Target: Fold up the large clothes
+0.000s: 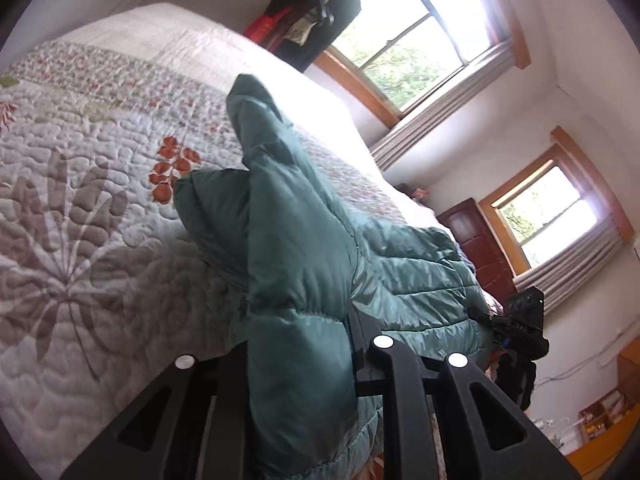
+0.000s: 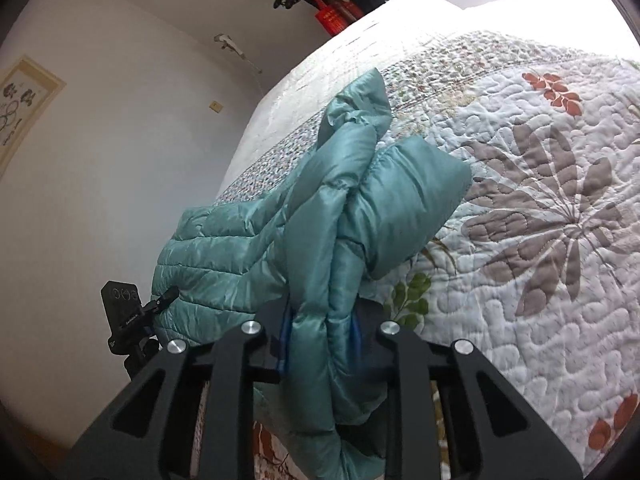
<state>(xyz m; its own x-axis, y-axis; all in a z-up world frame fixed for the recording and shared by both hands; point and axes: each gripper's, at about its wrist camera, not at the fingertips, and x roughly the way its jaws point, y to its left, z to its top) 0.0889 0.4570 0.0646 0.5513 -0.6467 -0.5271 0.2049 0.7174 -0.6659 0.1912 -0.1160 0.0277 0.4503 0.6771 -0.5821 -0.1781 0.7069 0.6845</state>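
A teal puffer jacket [image 1: 304, 248] lies bunched on the quilted bed [image 1: 80, 208], its sleeves flopped toward the middle. My left gripper [image 1: 300, 344] is shut on a thick fold of the jacket that rises between its black fingers. In the right wrist view the same jacket [image 2: 320, 216] sits near the bed's edge, and my right gripper [image 2: 320, 332] is shut on another bunched fold. Each view catches the other gripper at the jacket's far side: the right gripper [image 1: 520, 328] and the left gripper [image 2: 128, 320].
The floral quilt [image 2: 540, 208] spreads wide beside the jacket. Dark clothes hang on hangers [image 1: 316, 12] near a window [image 1: 408, 36]. A dark red cabinet [image 1: 480, 248] stands under a second window. A white wall with a framed picture [image 2: 24, 96] runs along the bed's other side.
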